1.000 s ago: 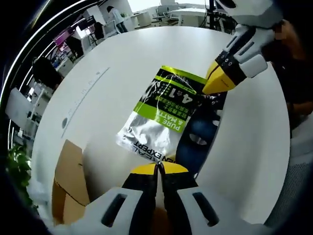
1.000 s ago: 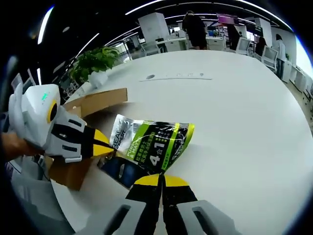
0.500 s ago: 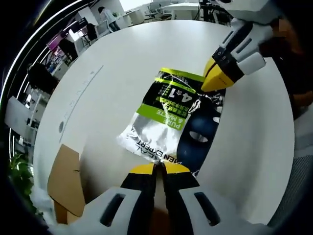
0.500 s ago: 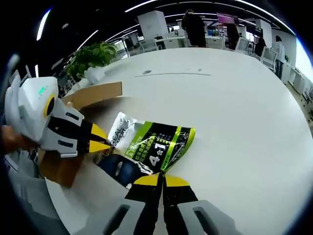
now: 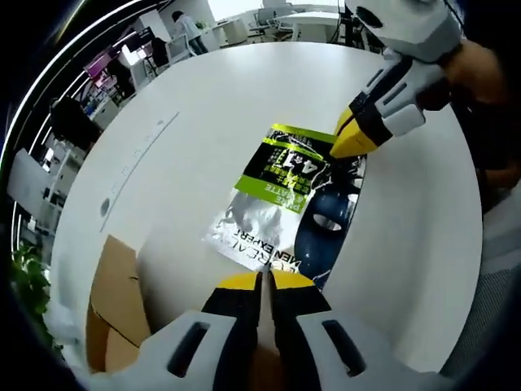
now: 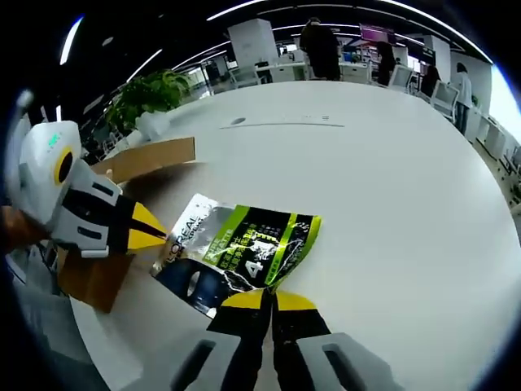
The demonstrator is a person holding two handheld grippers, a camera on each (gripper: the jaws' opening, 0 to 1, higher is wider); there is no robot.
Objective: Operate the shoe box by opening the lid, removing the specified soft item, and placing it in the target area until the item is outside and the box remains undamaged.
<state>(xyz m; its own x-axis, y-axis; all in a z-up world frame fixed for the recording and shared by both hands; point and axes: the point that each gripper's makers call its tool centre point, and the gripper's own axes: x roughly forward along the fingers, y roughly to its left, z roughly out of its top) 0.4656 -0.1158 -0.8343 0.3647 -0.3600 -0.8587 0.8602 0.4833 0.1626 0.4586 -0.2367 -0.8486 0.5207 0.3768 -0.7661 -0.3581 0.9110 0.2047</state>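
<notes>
Nearest in the left gripper view, the left gripper [image 5: 261, 281] is seen with its yellow-tipped jaws pressed together, their tips at the near edge of the foil pouch [image 5: 281, 204]; whether a sliver of that edge is caught between them cannot be told. The pouch, printed in silver, lime green, black and dark blue, lies flat on the white round table [image 5: 203, 122], outside the box. At the pouch's far corner the right gripper [image 5: 352, 140] is seen entering from the right, its yellow tips closed and touching the pouch's edge, with a hand [image 5: 468, 69] behind it. To the left, near the table's edge, the brown cardboard shoe box [image 5: 114, 305] stands open, with a flap raised. In the right gripper view, the right gripper [image 6: 269, 300] is shown with its jaws pressed together at the near corner of the foil pouch [image 6: 244, 248]; a firm pinch cannot be confirmed. The left gripper [image 6: 146, 230] is seen at the left, its closed yellow tips at the pouch's silver end. Behind it lies the cardboard shoe box [image 6: 142, 159], apart from the pouch. Farther off, a green potted plant [image 6: 151, 94] stands beyond the white round table [image 6: 391, 187], and standing people [image 6: 319, 49] and desks are seen in the office background.
</notes>
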